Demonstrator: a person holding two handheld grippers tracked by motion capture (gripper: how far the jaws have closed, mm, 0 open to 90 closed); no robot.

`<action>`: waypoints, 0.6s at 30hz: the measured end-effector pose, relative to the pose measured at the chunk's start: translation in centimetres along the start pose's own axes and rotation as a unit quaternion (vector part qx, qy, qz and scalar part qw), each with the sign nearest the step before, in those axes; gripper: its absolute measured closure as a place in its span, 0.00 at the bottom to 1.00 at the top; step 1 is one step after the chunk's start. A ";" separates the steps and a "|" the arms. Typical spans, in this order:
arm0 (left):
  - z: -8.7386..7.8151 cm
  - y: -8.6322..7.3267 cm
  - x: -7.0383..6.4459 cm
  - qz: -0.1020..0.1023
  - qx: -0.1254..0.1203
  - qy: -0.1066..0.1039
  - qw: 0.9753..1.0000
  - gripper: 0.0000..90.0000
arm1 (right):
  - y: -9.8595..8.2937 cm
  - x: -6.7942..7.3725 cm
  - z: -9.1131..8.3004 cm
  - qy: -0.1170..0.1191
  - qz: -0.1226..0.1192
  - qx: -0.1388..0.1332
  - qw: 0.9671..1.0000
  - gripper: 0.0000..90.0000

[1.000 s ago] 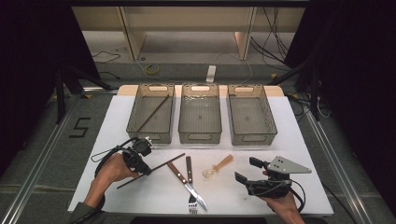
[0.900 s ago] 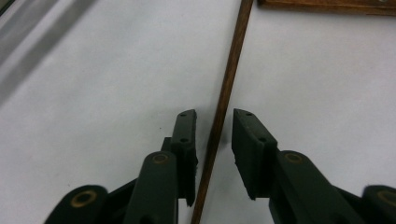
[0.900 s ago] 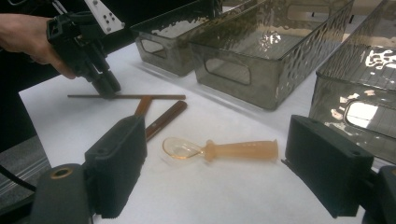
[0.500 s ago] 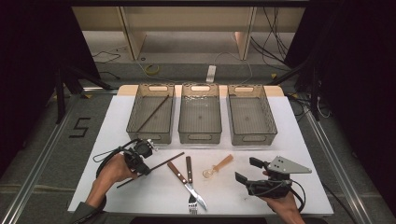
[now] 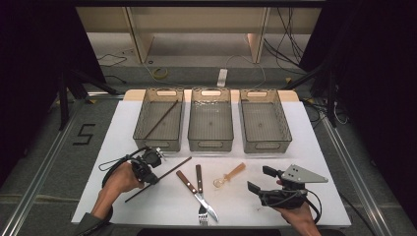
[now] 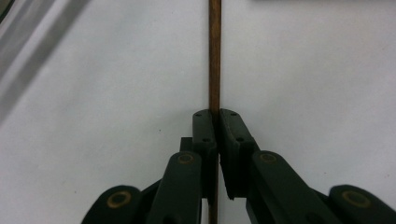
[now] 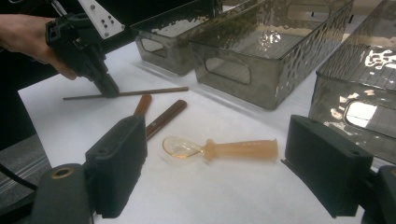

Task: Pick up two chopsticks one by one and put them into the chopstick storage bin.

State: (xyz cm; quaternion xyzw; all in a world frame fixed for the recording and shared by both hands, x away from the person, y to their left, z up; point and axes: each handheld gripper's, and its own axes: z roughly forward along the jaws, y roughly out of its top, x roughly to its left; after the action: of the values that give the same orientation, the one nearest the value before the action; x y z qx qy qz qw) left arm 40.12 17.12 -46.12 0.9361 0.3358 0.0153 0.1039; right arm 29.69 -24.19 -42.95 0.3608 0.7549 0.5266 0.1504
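Chopstick (image 6: pixel 215 56) partly hidden inside left tongs (image 6: pixel 217 116).

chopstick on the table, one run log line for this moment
left tongs: shut on chopstick | chopstick: on table | right tongs: open, facing spoon | left bin: one chopstick inside

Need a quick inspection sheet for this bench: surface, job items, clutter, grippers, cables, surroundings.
Surface: white table, bare patches look clean.
Job's things: chopstick on the table; another chopstick in the left bin.
Clutter: knife, fork, amber spoon; two other bins.
Grippers: left hand-held gripper shut on the chopstick; right hand-held gripper open, facing the spoon.
Cables: one loops from each gripper.
Surroundings: floor cables, shelf legs.
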 end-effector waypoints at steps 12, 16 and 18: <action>-0.9 -0.1 0.5 -0.012 -0.033 0.001 0.999 0.94 | 0.0 0.0 0.0 0.001 0.000 0.000 1.000 0.24; -1.6 0.0 0.6 -0.014 -0.048 0.003 0.999 0.94 | 0.0 0.0 0.0 0.002 -0.002 0.001 1.000 0.24; -2.2 0.0 0.6 -0.015 -0.060 0.003 0.998 0.94 | 0.0 0.0 0.0 0.001 -0.004 0.001 1.000 0.24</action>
State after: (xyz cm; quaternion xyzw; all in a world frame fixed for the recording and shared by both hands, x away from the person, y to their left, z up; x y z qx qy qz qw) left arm 40.38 17.86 -44.03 0.9231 0.3483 0.0368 0.1587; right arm 29.72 -24.15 -42.96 0.3575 0.7569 0.5258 0.1513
